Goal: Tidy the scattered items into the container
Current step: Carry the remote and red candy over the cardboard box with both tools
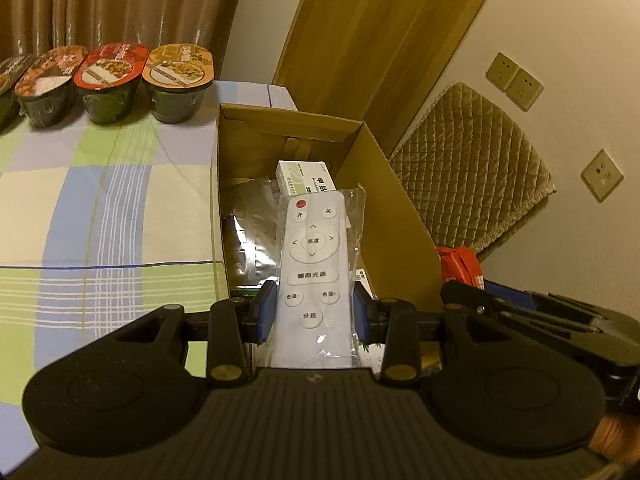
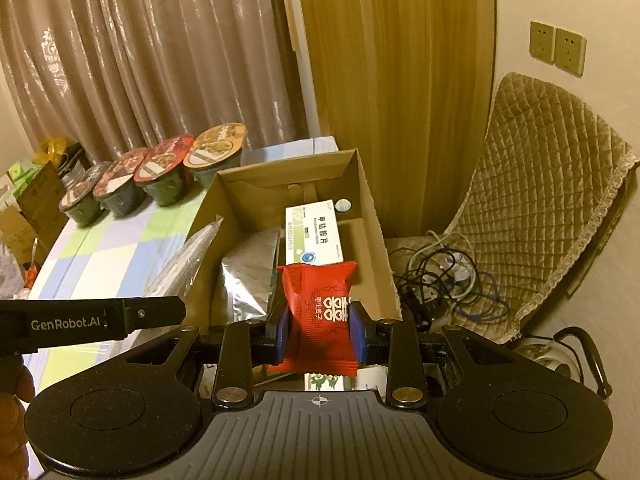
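My left gripper is shut on a white remote control in a clear plastic sleeve, held above the near end of the open cardboard box. My right gripper is shut on a red candy packet, also over the near end of the cardboard box. Inside the box lie a white-and-green medicine carton and a silver foil pouch. The medicine carton and foil pouch show behind the remote. The red packet and right gripper appear at the right of the left wrist view.
Several sealed food bowls stand in a row on the checked cloth left of the box. A quilted chair cushion and a tangle of cables sit right of it. Wall sockets, curtains and a wooden door lie behind.
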